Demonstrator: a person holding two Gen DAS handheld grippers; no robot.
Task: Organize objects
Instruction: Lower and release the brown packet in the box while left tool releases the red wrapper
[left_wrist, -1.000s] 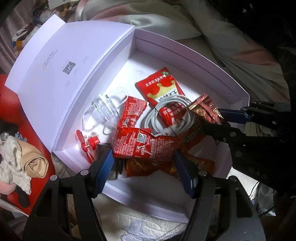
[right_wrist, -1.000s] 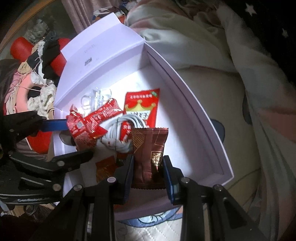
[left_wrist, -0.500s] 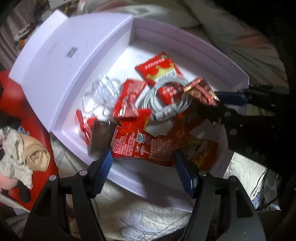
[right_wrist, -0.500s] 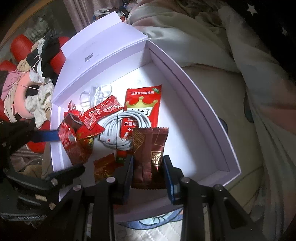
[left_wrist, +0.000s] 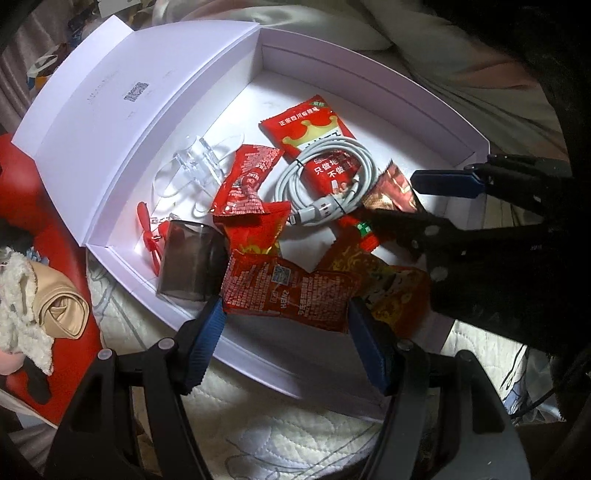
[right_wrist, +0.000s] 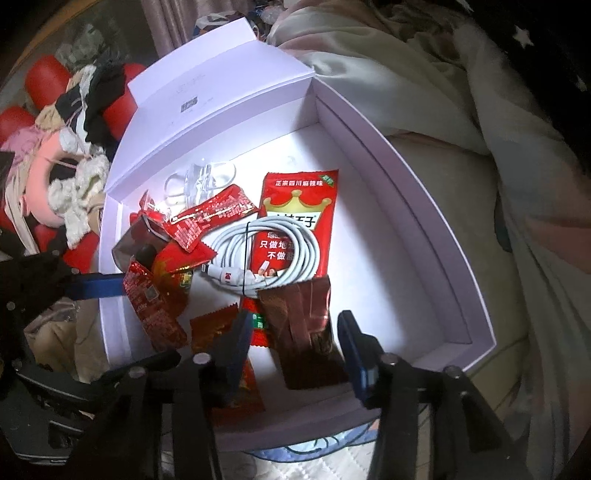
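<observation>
Inside the white box (right_wrist: 424, 221), the brown packet (right_wrist: 306, 332) now lies released between the spread fingers of the right gripper (right_wrist: 291, 343). Left gripper (left_wrist: 286, 321) still clamps the red ketchup sachet (left_wrist: 288, 291) above the near wall.

Both views are dim around the rim and bright in the middle, where the floor of the white box (left_wrist: 369, 96) reflects light strongly enough to wash out near the clear plastic piece (left_wrist: 199, 166). Glare sits on the foil of the brown packet (right_wrist: 306, 332) and on the white cable (right_wrist: 266, 254). Fisheye distortion bends the box walls into curves, and the corners beyond the box fall to black. The left claw (left_wrist: 286, 328) and right claw (right_wrist: 291, 347) are dark silhouettes with little detail. Bedding beyond the box looks soft and grainy.
</observation>
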